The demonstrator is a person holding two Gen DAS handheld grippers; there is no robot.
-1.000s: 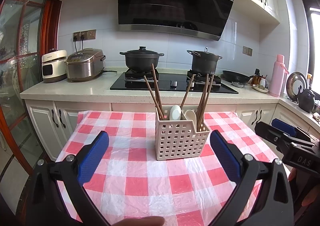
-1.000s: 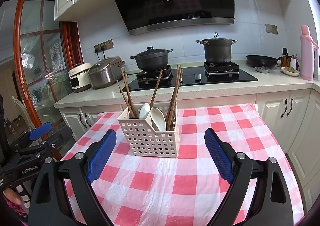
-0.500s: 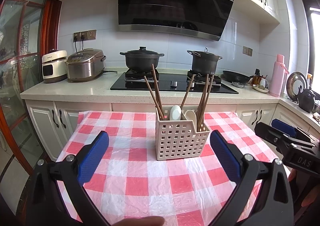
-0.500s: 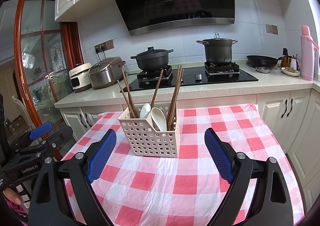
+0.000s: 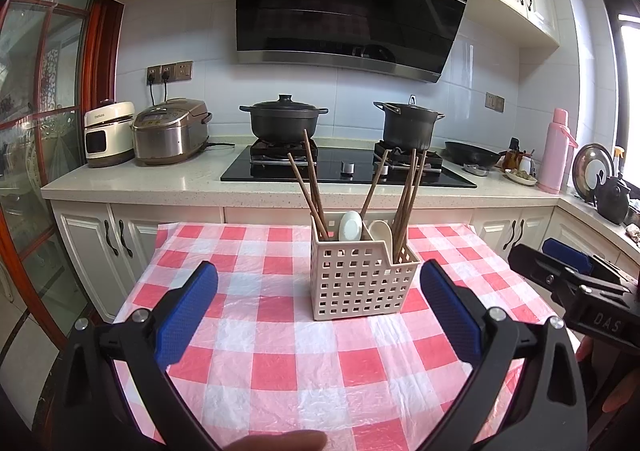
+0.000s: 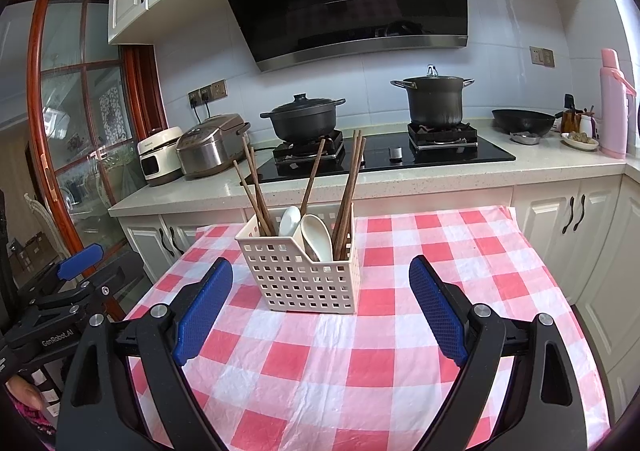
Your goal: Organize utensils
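Note:
A cream perforated utensil basket [image 5: 362, 285] [image 6: 304, 275] stands on the red-and-white checked tablecloth [image 5: 280, 363] [image 6: 360, 351]. Several brown chopsticks [image 5: 310, 187] [image 6: 352, 187] and two white spoons [image 5: 351, 225] [image 6: 318, 237] stand upright in it. My left gripper [image 5: 318, 285] is open and empty, held in front of the basket. My right gripper [image 6: 320, 281] is open and empty, also in front of the basket. The right gripper shows at the right edge of the left wrist view [image 5: 576, 283], and the left gripper at the left edge of the right wrist view [image 6: 60, 291].
A kitchen counter [image 5: 160, 179] runs behind the table with two rice cookers [image 5: 168, 131], a black hob [image 5: 344, 171], two black pots [image 5: 286, 123], a wok [image 5: 472, 153] and a pink flask [image 5: 556, 155]. White cabinets [image 6: 592, 235] stand close on the right.

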